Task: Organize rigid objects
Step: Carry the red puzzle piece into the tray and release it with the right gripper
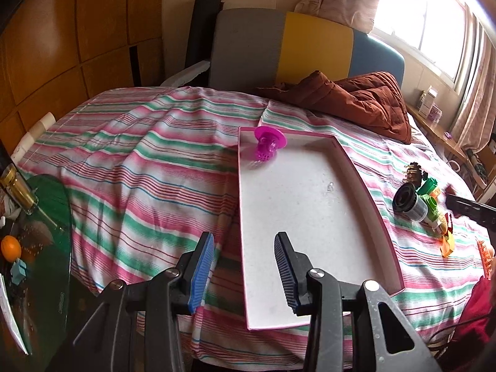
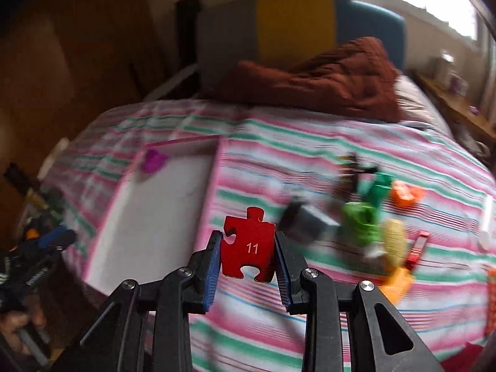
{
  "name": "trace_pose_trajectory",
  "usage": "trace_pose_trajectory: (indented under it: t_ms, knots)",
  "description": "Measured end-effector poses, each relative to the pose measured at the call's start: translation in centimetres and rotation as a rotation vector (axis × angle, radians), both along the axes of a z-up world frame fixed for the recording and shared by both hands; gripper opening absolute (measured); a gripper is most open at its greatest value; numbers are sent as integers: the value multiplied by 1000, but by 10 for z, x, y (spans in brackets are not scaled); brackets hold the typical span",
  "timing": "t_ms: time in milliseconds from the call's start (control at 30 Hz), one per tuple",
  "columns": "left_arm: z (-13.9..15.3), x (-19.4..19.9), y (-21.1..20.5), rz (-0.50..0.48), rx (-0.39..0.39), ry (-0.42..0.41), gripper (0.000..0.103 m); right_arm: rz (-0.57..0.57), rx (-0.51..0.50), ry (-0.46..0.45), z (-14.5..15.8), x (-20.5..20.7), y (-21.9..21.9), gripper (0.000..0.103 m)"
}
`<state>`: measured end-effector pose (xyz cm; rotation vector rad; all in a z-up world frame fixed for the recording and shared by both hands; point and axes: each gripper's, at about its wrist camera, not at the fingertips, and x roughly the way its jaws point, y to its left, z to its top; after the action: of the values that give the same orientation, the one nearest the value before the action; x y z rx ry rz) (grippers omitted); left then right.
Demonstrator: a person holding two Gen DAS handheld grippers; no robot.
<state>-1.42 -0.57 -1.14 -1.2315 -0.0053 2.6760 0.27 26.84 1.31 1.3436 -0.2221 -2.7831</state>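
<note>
My right gripper (image 2: 248, 248) is shut on a red puzzle piece (image 2: 249, 245) marked 11 and holds it above the striped bedspread, just right of the white tray (image 2: 148, 217). My left gripper (image 1: 245, 248) is open and empty over the tray's (image 1: 310, 217) near left edge. A pink plastic strainer (image 1: 268, 144) lies in the tray's far corner; it also shows in the right wrist view (image 2: 152, 161). A pile of small toys lies on the bed right of the tray: a black cylinder (image 1: 410, 201), green pieces (image 2: 362, 220), orange pieces (image 2: 404, 195).
A rust-brown quilt (image 1: 356, 99) lies at the bed's head by a grey, yellow and blue headboard (image 1: 310, 46). A green glass side table (image 1: 46, 232) with a bottle and an orange stands left of the bed. The right wrist view is motion-blurred.
</note>
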Motion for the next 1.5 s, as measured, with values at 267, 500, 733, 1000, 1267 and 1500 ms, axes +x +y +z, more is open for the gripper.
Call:
trace_pose_trajectory:
  t_ms: [267,500,733,1000,1267,1500]
  knots:
    - [-4,1,-20,43,14,-6,41,151,-97,-127,-37,-66,-89,32]
    - [-9,1,-44,96,31,-21,41,127,-151,-221,-66,-124,-132,32]
    - [-14,-3,-59,132,42,-37,41,59,-205,-277,-90,-172,-149,34]
    - [-17,-5,-61,136,43,-43,41,89,-253,-226,-85,-167,-151,35]
    - [-10,-2,-54,122,34,-31,41,108,-174,-111,-56,-118,-129,49]
    - [-1,3,-38,78,-1,0,41,68,-87,-11,-35,-70,-101,56]
